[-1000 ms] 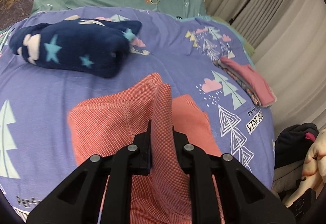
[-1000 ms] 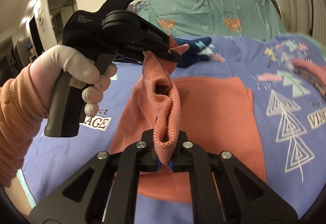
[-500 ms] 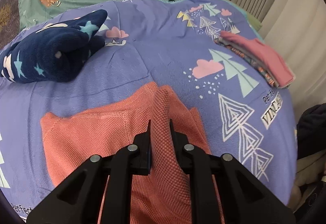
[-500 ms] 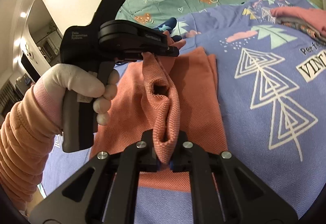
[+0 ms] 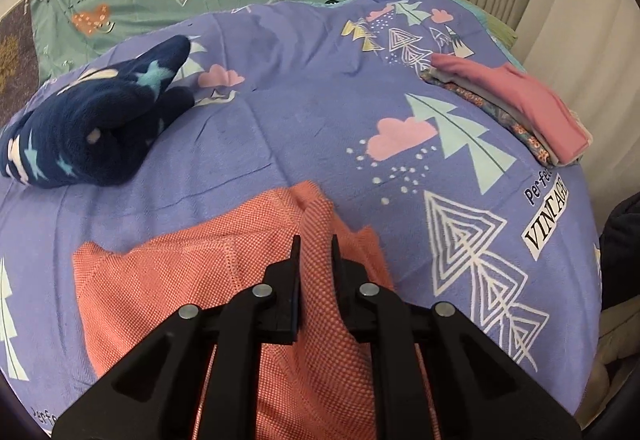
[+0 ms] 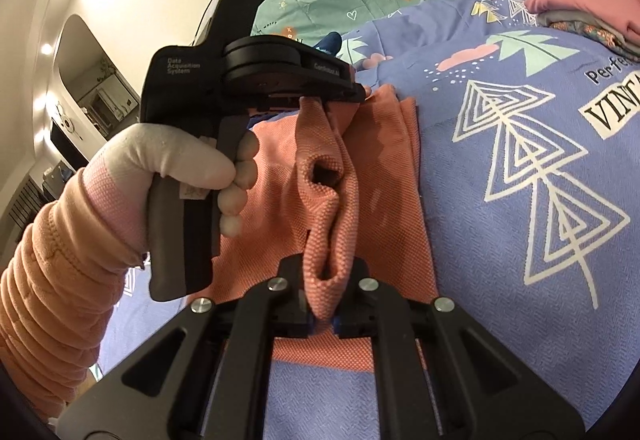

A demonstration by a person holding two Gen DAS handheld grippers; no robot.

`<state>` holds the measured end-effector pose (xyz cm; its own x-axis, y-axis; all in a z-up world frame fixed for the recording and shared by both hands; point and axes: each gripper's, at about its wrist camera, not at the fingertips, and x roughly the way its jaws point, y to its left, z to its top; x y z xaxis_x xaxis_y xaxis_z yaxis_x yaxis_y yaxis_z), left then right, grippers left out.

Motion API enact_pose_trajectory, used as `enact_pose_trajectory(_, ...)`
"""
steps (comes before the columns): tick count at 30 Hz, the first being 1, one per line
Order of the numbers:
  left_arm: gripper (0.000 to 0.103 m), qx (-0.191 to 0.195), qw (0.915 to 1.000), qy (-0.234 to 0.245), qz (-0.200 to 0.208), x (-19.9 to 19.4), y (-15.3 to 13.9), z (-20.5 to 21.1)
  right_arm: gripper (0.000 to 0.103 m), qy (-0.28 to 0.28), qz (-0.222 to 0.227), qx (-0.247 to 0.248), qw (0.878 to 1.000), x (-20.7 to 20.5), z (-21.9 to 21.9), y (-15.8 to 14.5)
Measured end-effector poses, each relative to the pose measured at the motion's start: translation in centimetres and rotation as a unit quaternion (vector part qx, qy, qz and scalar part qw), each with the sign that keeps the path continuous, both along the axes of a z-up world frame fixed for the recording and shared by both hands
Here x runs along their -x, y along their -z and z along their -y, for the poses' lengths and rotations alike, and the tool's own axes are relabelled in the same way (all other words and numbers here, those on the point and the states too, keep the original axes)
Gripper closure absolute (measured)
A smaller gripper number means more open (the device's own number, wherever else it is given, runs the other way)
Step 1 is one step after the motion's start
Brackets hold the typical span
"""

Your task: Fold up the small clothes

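Garment (image 5: 168,280) is the landmark: coral knit piece lying on the purple printed blanket (image 5: 280,112), its near edge bunched and lifted between both tools; left gripper (image 5: 314,260) clamped on a ridge of that edge; right gripper (image 6: 326,300) pinched tight on a hanging fold of the same edge, tube-like opening visible just above its jaws; gloved left hand (image 6: 180,176) on the other tool's handle, seen left of the garment in the right wrist view; navy star fleece (image 5: 92,132) beyond the garment's far-left corner; folded pink stack (image 5: 532,108) well apart to its far right. Risks, as I judge them: the two grips sit close together, so the carried edge may sag and lay down crooked; thick bunch in each jaw could slip out unevenly; dragging may rumple the flat layer underneath.
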<state>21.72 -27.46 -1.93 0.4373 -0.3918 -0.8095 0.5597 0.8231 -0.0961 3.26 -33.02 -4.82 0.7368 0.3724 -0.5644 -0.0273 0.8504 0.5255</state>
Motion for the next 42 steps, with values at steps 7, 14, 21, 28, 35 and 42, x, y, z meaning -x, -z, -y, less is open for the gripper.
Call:
enact_pose_trajectory(7,0.094,-0.020,0.9997,0.015,0.002,0.5,0.6,2.1,0.098,0.002,-0.004,-0.054,0.999,1.0,1.8,0.1)
enact_pose_trajectory(14,0.077,-0.025,0.9990,0.034,0.015,1.6,0.7,2.5,0.098,0.001,-0.047,-0.113,0.993,1.1,3.2,2.9)
enact_pose_trajectory(21,0.059,-0.016,0.9915,0.062,0.113,6.6,-5.1,-2.2,0.098,-0.009,-0.061,-0.144,0.988,1.1,3.6,3.6)
enact_pose_trajectory(28,0.055,-0.064,0.9854,0.103,0.119,16.6,-1.8,-8.4,0.098,-0.015,-0.070,-0.157,0.985,0.8,3.8,3.3)
enact_pose_trajectory(35,0.055,-0.014,0.9921,0.080,0.096,20.4,1.0,-11.0,0.098,-0.028,-0.051,-0.174,0.983,0.6,3.6,0.7)
enact_pose_trajectory(42,0.049,-0.060,0.9809,0.089,0.162,21.9,2.0,-9.5,0.098,-0.030,-0.040,-0.159,0.986,1.1,2.9,-0.8)
